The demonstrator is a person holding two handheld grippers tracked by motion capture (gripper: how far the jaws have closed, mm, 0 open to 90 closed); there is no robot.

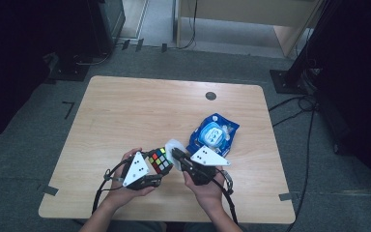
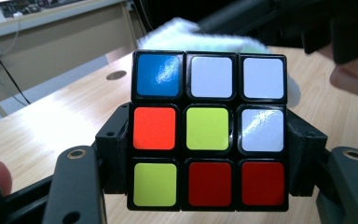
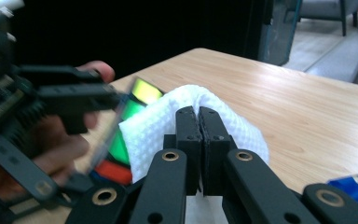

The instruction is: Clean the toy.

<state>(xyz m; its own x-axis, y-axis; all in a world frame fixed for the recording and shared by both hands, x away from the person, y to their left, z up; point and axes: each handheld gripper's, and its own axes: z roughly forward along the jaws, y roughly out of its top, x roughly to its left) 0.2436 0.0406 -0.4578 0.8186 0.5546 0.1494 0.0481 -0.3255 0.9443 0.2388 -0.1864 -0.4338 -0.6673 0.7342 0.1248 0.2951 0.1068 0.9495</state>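
Observation:
My left gripper [image 1: 160, 169] is shut on a colour puzzle cube [image 1: 161, 160] near the table's front middle. In the left gripper view the cube [image 2: 209, 129] sits squarely between the two black jaws, showing blue, white, orange, yellow-green and red squares. My right gripper [image 1: 176, 154] is shut on a white wipe [image 1: 175, 145], which lies against the cube's right side. In the right gripper view the wipe [image 3: 158, 126] drapes over the closed jaws, with the cube [image 3: 126, 140] just behind it, blurred.
A blue pack of wet wipes [image 1: 213, 134] lies on the wooden table [image 1: 140, 106] just right of the grippers. A round grommet [image 1: 211, 95] sits near the far edge. Cables trail from both grippers over the front edge.

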